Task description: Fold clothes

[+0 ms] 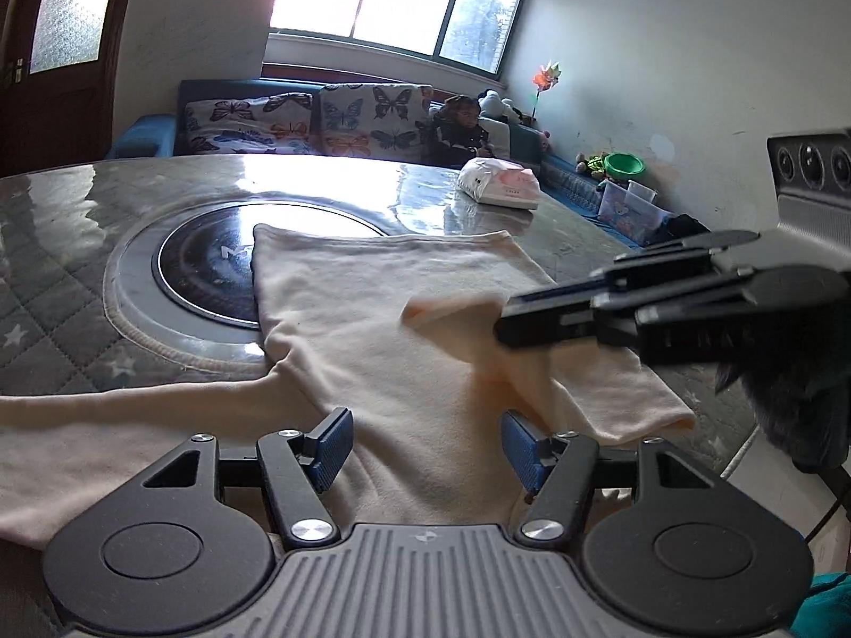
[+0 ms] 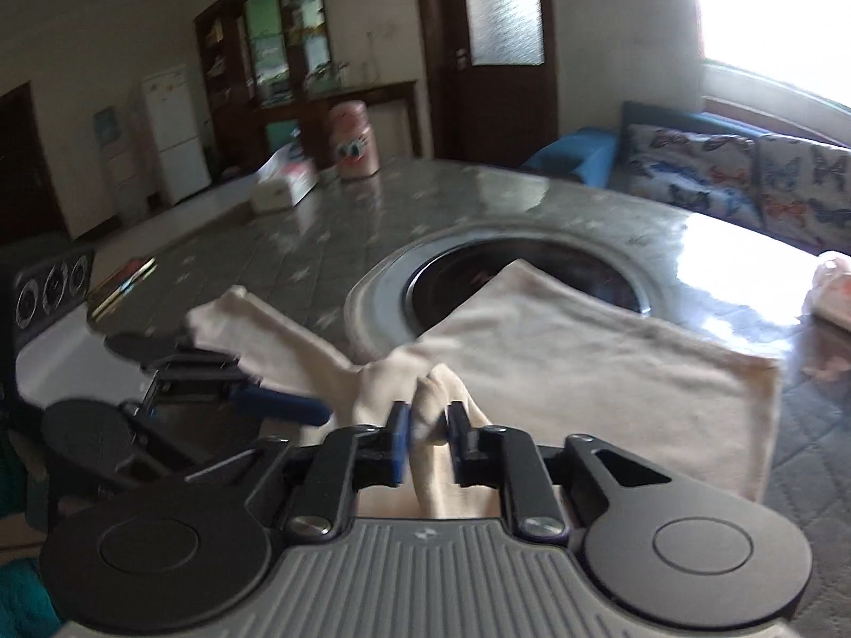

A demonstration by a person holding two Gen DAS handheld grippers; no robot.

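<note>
Cream garment [image 1: 404, 329] spread across the worktop [image 1: 159, 181], partly over its round inset.
Right claw [image 2: 430, 428] pinches a bunched fold, seemingly a sleeve; left claw [image 1: 425, 444] gapes wide above the near edge, holding nothing.

left gripper [image 1: 425, 438] fingers spread, right gripper [image 2: 430, 428] pinched
</note>
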